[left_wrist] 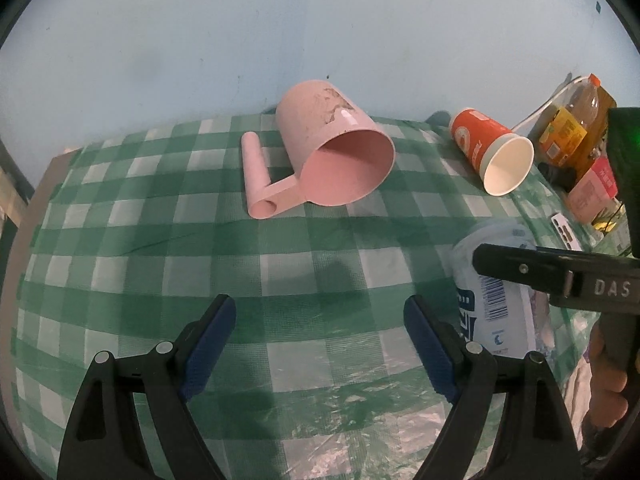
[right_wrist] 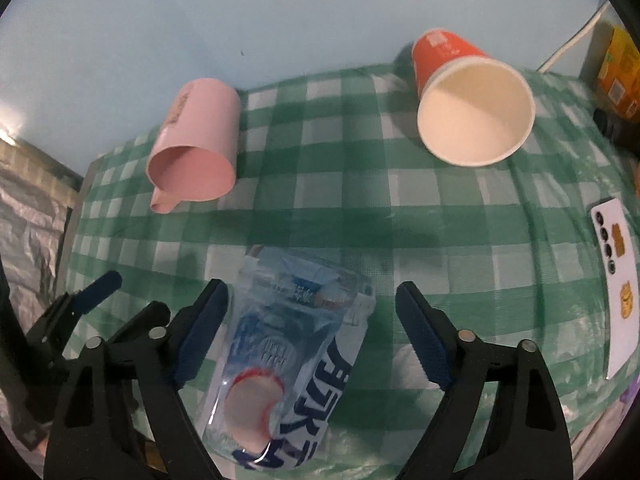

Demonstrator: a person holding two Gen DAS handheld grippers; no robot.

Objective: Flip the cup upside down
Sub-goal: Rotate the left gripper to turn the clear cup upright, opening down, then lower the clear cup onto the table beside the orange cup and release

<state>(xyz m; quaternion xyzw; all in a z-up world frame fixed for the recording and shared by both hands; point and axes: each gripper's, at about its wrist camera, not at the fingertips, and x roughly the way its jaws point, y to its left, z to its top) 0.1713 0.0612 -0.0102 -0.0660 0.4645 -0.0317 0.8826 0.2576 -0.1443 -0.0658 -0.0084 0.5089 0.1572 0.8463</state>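
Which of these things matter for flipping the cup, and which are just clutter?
Job: clear plastic cup, between the open right gripper fingers; possibly pink mug and orange paper cup, both on their sides.
Clutter: bottle, phone, yellow box.

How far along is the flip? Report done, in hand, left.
Done: nothing clearly; the pink mug and orange paper cup lie on their sides. In hand: the right tool stands open around the clear printed cup, not gripping. The left tool is open over the tablecloth. Left: close, lift, turn, set a cup rim down.
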